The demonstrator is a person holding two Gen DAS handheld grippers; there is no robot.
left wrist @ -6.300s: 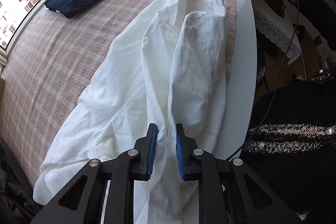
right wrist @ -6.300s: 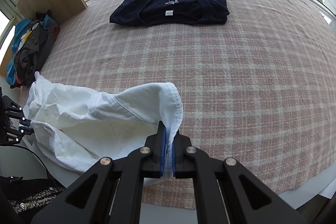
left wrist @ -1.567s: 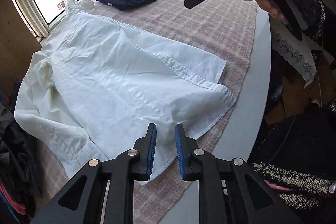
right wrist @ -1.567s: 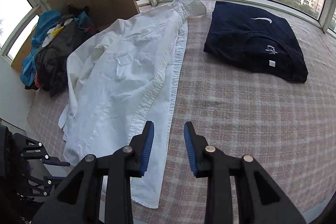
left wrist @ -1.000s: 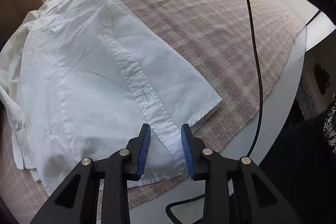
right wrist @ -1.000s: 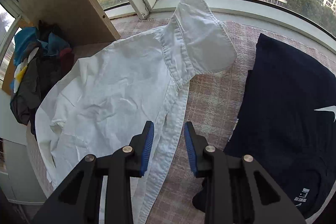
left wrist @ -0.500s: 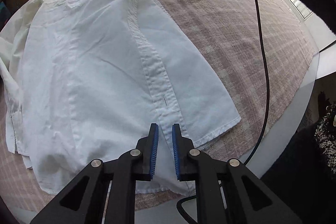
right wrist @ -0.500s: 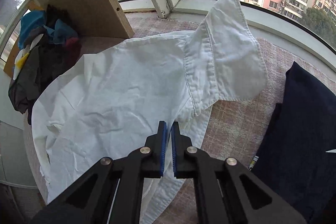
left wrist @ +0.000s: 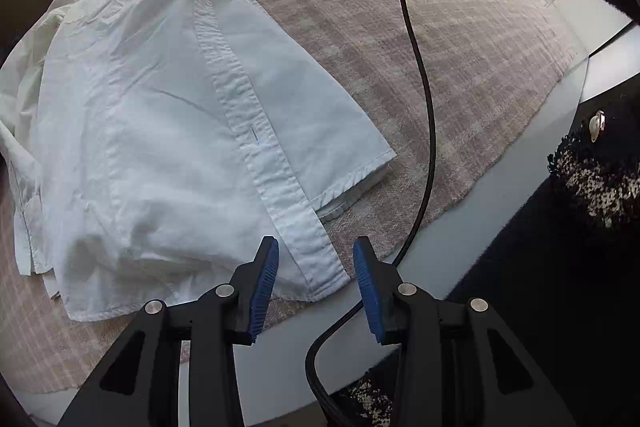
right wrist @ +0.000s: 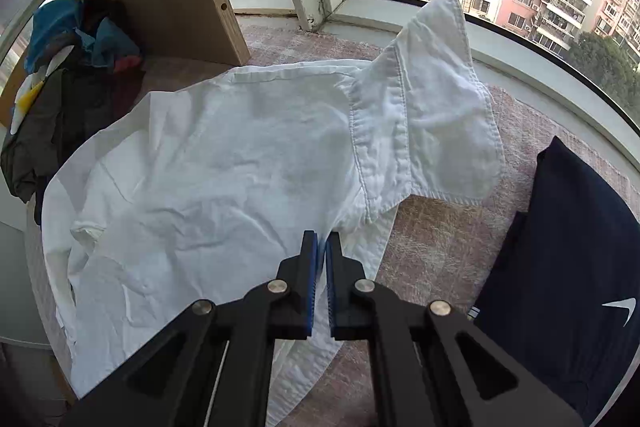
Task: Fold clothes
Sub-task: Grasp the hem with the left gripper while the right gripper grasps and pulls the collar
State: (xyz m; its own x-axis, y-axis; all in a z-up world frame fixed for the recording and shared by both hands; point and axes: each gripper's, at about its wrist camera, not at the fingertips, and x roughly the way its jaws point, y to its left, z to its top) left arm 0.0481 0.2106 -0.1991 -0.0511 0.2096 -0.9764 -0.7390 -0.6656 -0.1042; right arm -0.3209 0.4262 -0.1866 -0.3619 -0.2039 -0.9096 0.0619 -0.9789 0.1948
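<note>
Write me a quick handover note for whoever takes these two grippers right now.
Left gripper: jaws just opened, hem end of the button placket lying between them, not pinched.
Right gripper: shut on the white shirt just below the collar.
White shirt lies spread front-up on the checked cloth, one sleeve bunched at its far side.
Navy T-shirt is already folded, beside the collar.
Left: fold the white shirt; nothing folded on it yet.

Left gripper jaws just reopened, releasing the white shirt hem; right gripper clamped near its collar
</note>
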